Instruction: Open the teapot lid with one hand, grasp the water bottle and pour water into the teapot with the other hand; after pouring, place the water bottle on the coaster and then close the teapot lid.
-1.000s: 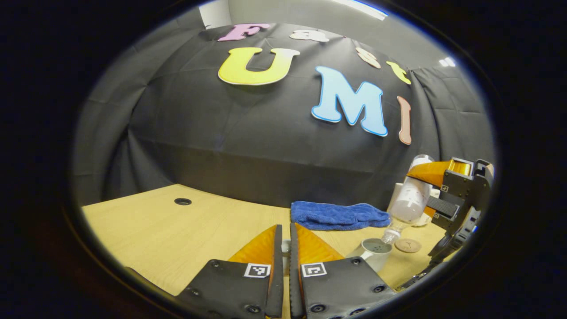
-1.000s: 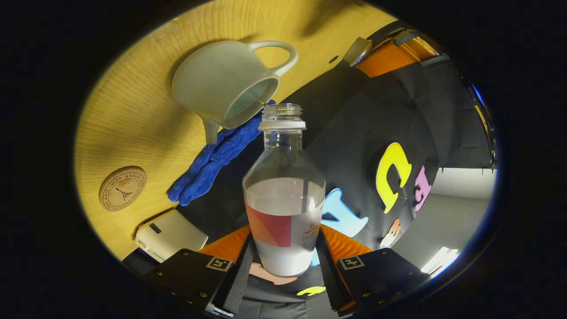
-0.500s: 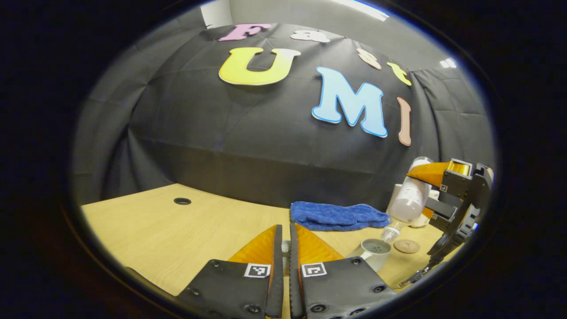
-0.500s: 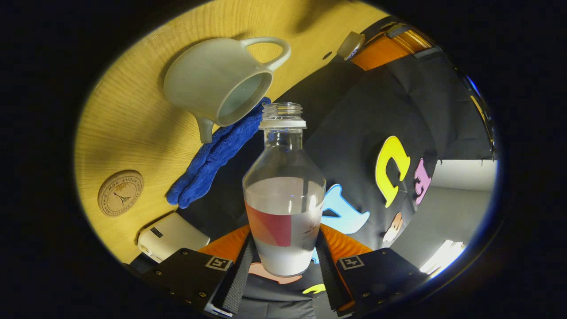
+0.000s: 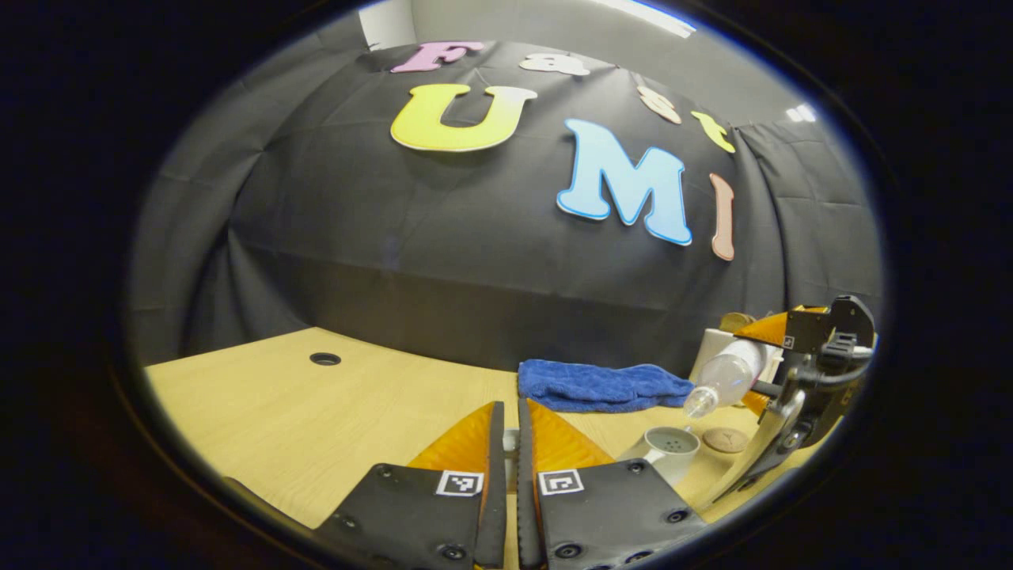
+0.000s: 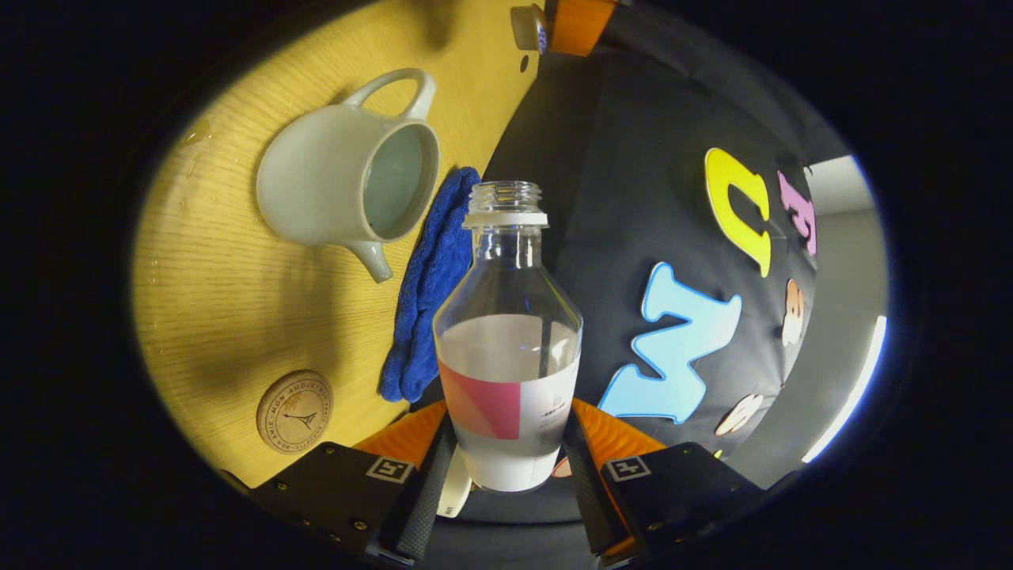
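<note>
A clear water bottle (image 6: pixel 506 340), uncapped and partly filled, sits between the fingers of my right gripper (image 6: pixel 510 416), which is shut on its labelled body. In the left gripper view the bottle (image 5: pixel 724 376) lies tilted in the right gripper (image 5: pixel 756 366), mouth low, a little above the white teapot (image 5: pixel 671 447). The teapot (image 6: pixel 348 178) stands open on the table with water inside. A round cork coaster (image 6: pixel 294 412) lies beside it. My left gripper (image 5: pixel 511 412) is shut on the pale teapot lid (image 5: pixel 511 445), held away from the pot.
A folded blue towel (image 5: pixel 605 384) lies behind the teapot against the wall. A white box (image 5: pixel 712 348) stands behind the bottle. The wooden table (image 5: pixel 316 419) has a round cable hole (image 5: pixel 325 359) at the far left. The left gripper's finger (image 6: pixel 578 16) with the lid appears beyond the teapot.
The right gripper has swung the bottle back from a steep pour to a flatter tilt, and its mouth has lifted off the teapot's opening. The left gripper has held still.
</note>
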Demonstrator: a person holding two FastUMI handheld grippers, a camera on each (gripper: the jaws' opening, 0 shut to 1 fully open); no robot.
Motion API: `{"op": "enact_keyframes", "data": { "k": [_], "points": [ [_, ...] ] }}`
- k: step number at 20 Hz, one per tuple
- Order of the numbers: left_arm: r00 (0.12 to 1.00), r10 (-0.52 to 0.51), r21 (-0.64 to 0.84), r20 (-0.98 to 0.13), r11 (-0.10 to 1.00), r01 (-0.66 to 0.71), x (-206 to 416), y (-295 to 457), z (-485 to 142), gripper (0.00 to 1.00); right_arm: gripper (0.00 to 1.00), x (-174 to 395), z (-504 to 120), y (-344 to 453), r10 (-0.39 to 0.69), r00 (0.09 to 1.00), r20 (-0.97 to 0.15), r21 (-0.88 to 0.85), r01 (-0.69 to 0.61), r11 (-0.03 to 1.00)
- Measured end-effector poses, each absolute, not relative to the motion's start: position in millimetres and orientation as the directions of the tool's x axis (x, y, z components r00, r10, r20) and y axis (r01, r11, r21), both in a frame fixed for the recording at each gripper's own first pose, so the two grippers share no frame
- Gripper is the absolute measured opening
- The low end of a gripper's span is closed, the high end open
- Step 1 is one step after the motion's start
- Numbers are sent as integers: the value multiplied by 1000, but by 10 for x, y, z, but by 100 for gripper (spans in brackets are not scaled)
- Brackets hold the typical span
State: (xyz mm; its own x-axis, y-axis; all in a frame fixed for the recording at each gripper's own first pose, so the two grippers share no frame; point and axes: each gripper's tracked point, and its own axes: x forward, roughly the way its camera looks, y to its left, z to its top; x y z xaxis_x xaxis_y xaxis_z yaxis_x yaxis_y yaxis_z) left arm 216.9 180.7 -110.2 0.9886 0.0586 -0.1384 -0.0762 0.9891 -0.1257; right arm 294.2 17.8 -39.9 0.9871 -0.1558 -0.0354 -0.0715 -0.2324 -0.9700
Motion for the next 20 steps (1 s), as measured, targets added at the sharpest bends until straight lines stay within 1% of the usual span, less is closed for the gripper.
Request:
{"op": "enact_keyframes", "data": {
  "k": [1, 4, 7, 8, 9, 10, 12, 16, 19, 20],
  "points": [
    [989, 58, -126, -138, 989, -75, 2173, 1809, -1096, 12, 73, 2932, -429, 112, -168, 985, -47, -977, -80, -196],
    [989, 56, -128, -137, 989, -74, 2168, 1816, -1103, 12, 73, 2879, -539, -48, -205, 973, -105, -991, -119, -59],
    [989, 56, -125, -139, 989, -73, 2176, 1803, -1098, 12, 73, 2838, -660, -244, -233, 961, -148, -988, -132, 81],
    [989, 55, -125, -140, 990, -73, 2171, 1806, -1106, 15, 73, 2808, -700, -308, -245, 954, -172, -980, -141, 138],
    [989, 55, -125, -140, 989, -73, 2174, 1808, -1106, 15, 73, 2805, -713, -406, -250, 947, -202, -967, -152, 205],
    [989, 55, -126, -139, 989, -73, 2177, 1803, -1107, 12, 73, 2785, -758, -445, -252, 939, -233, -948, -162, 272],
    [989, 55, -128, -137, 989, -73, 2175, 1805, -1106, 12, 73, 2759, -814, -544, -263, 924, -279, -900, -157, 406],
    [989, 54, -126, -139, 989, -72, 2171, 1809, -1107, 12, 73, 2710, -940, -620, -234, 905, -356, -734, -116, 669],
    [990, 52, -131, -133, 989, -70, 2174, 1810, -1093, 12, 74, 2702, -921, -659, -196, 906, -375, -593, -72, 802],
    [990, 51, -130, -135, 989, -69, 2178, 1809, -1098, 15, 73, 2698, -927, -645, -176, 905, -387, -547, -71, 834]
  ]
}}
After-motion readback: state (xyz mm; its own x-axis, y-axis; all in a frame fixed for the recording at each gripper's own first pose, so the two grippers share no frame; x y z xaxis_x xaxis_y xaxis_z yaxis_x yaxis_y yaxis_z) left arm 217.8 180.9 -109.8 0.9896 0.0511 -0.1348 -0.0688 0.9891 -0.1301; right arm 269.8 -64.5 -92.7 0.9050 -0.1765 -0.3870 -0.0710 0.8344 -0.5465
